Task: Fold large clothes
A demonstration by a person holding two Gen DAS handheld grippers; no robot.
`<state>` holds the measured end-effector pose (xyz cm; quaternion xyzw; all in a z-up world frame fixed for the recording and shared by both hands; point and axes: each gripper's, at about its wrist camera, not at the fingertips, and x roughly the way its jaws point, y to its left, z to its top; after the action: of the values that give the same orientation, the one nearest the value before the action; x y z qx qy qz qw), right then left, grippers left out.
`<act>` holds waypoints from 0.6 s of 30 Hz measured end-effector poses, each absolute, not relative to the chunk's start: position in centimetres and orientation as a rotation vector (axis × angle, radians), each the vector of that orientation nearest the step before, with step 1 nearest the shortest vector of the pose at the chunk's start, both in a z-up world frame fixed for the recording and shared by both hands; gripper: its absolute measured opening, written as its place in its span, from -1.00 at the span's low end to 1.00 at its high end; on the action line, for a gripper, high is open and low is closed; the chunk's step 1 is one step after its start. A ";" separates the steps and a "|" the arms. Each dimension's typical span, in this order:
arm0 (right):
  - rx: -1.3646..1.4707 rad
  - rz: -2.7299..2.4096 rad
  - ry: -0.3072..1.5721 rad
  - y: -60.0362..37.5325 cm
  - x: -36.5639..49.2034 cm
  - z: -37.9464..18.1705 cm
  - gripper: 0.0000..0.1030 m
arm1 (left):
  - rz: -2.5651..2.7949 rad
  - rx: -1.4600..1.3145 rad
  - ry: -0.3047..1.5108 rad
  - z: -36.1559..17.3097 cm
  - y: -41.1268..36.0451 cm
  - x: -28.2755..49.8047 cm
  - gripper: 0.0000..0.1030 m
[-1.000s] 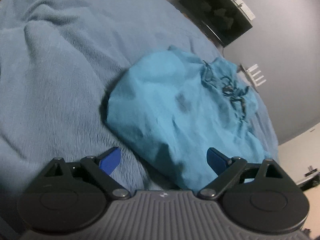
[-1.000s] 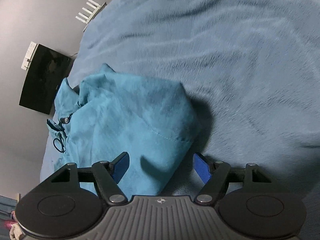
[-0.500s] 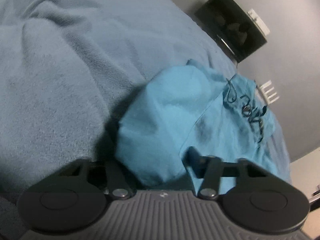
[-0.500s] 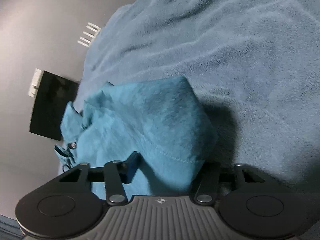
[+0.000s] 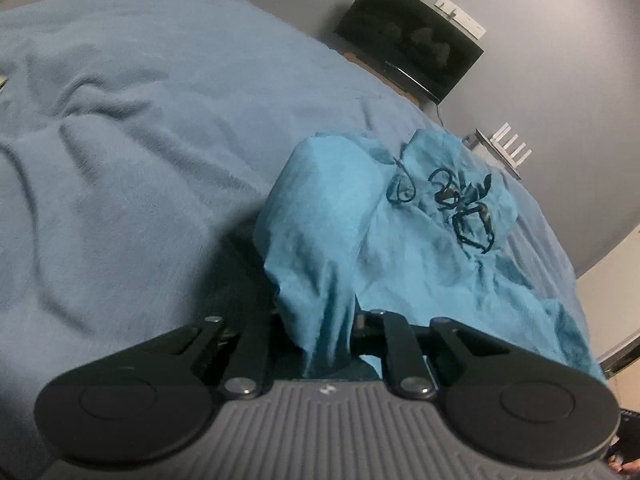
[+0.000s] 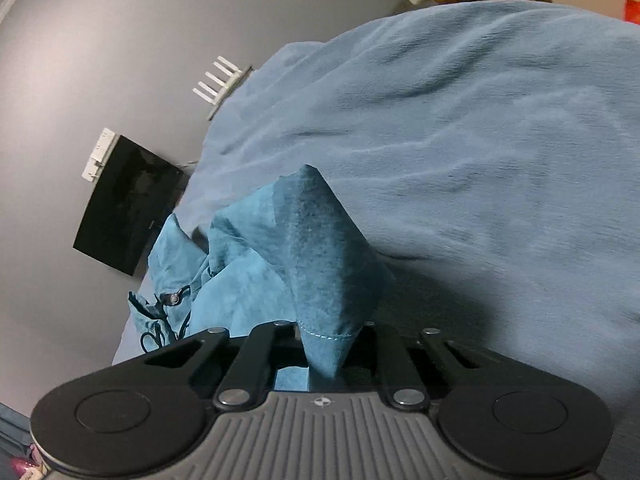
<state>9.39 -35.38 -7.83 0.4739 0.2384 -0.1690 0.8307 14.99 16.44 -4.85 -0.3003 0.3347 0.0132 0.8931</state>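
Teal garment [image 5: 328,216] on a dusty-blue blanket [image 5: 120,168]
The garment was plain teal with a dark drawstring [image 5: 460,200]; beyond it, the wall [image 5: 560,92] was grey.

Both tongs [image 5: 316,344] [image 6: 324,344]: black linkage arms, silver screws, ribbed grey housing.

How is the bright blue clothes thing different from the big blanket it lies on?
The teal garment is a bright turquoise, while the blanket is a pale grey-blue. The garment is small and bunched into a heap; the blanket spreads wide under it across the bed. The garment has a dark drawstring tangled on top; the blanket shows none. The garment is pulled up into peaks where each tool pinches it; the blanket lies low with soft ripples. Both are soft, wrinkled cloth.
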 end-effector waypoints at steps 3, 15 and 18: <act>1.020 -0.354 0.530 -36.2 8.4 -6.2 -0.80 | 0.007 -0.593 0.722 -3.3 16.2 12.3 -0.79; 0.923 -0.672 0.489 -39.1 7.6 -1.5 0.42 | 0.172 -0.357 0.712 1.4 16.2 7.0 0.51; 0.800 -0.614 0.443 -37.9 8.7 0.4 0.61 | 0.158 -0.283 0.659 2.9 15.5 7.5 0.52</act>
<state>8.75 -37.90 0.38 0.3803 0.2104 -0.2917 0.8521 7.51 15.52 2.87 -0.1383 0.3223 0.0772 0.9333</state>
